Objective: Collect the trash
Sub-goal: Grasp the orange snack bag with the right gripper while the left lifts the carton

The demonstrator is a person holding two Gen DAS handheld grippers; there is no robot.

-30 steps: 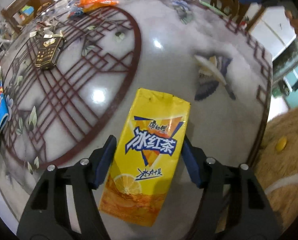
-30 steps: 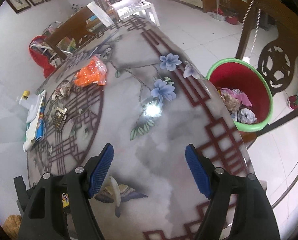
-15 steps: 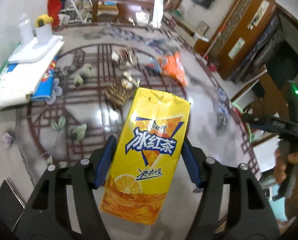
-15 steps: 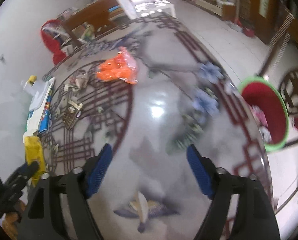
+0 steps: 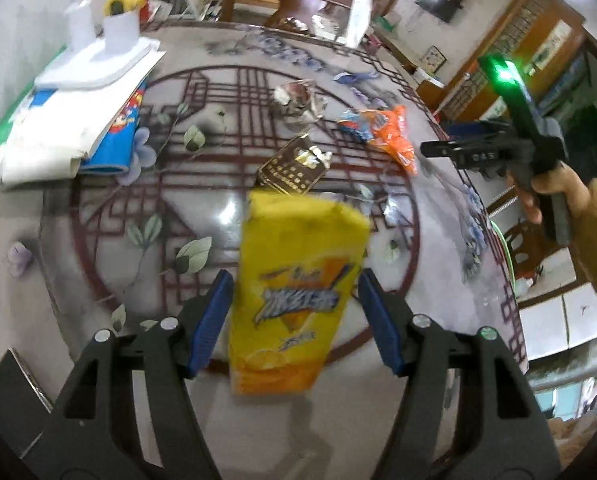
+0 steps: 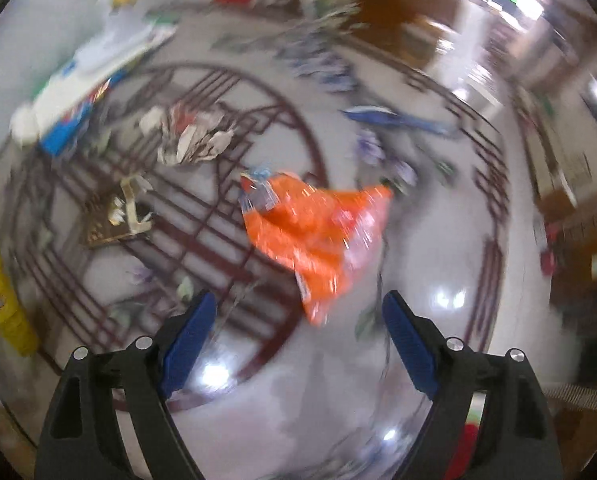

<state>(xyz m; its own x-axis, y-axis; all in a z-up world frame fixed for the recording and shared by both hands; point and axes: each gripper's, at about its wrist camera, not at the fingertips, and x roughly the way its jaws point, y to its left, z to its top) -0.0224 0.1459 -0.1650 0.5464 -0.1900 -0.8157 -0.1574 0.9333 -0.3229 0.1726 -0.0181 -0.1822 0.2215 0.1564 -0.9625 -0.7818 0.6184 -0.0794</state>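
Overhead, left tool (image 5: 294, 304) grasping yellow carton (image 5: 294, 292); right tool (image 6: 298, 328) released above orange wrapper (image 6: 318, 232).

- Yellow drink carton (image 5: 294, 300) with blue-and-white lettering, an orange triangle, and orange at its bottom.
- Crinkled orange plastic wrapper (image 6: 318, 236) with a blue-and-white end.
- Glossy grey marble-look tabletop (image 5: 218, 216) with dark red lattice lines, blue flowers, pale green leaves.
- Dark brown, gold-printed flattened box (image 5: 294, 168).
- Black grippers' blue finger pads (image 5: 212, 322).
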